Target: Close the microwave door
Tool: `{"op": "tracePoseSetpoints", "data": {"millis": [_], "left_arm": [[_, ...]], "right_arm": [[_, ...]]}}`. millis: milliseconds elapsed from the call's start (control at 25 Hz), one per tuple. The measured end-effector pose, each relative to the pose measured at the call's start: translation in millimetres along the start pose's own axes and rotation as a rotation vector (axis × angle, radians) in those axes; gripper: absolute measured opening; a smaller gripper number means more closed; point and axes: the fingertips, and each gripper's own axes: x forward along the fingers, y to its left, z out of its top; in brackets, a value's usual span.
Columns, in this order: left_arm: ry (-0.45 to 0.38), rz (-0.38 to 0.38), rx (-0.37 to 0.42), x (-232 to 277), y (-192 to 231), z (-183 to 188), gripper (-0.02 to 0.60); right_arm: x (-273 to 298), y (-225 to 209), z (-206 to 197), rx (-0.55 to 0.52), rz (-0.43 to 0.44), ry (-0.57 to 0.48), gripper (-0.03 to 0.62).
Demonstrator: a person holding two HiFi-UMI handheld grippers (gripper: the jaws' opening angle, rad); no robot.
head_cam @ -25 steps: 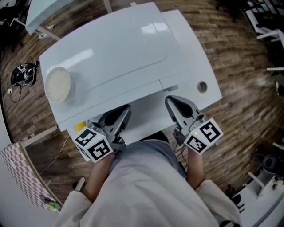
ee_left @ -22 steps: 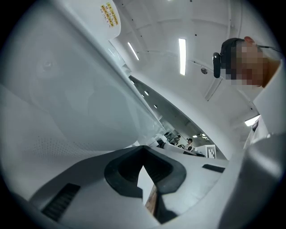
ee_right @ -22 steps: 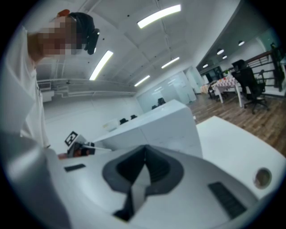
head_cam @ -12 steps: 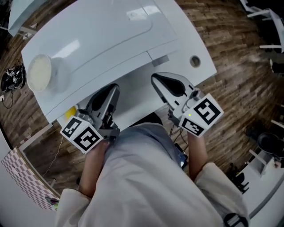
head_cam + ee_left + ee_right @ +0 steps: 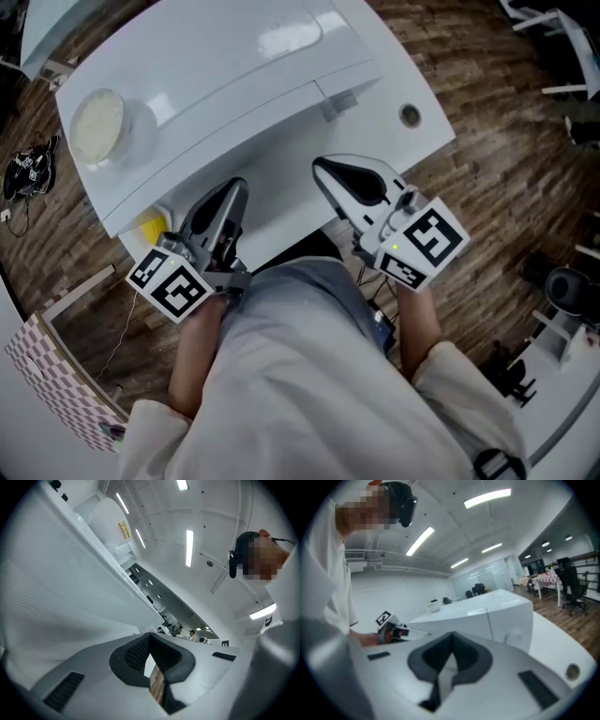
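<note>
White microwave [image 5: 216, 75] hides its door from above; before it, left gripper [image 5: 232, 192] and right gripper [image 5: 328, 173] sit pressed together, apparently empty.

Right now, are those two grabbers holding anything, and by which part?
Nothing is held. The left gripper and the right gripper both have their jaws shut with nothing between them, in front of the white microwave.
</note>
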Motion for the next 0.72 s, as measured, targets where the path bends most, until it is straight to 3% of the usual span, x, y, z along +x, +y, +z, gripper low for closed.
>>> {"op": "tracePoseSetpoints", "data": {"millis": [720], "left_arm": [[-0.055, -0.060, 0.049, -84.4, -41.6, -31.2, 0.017]], "right_arm": [[-47.4, 99.0, -27.8, -0.061, -0.002, -0.045, 0.021]]}}
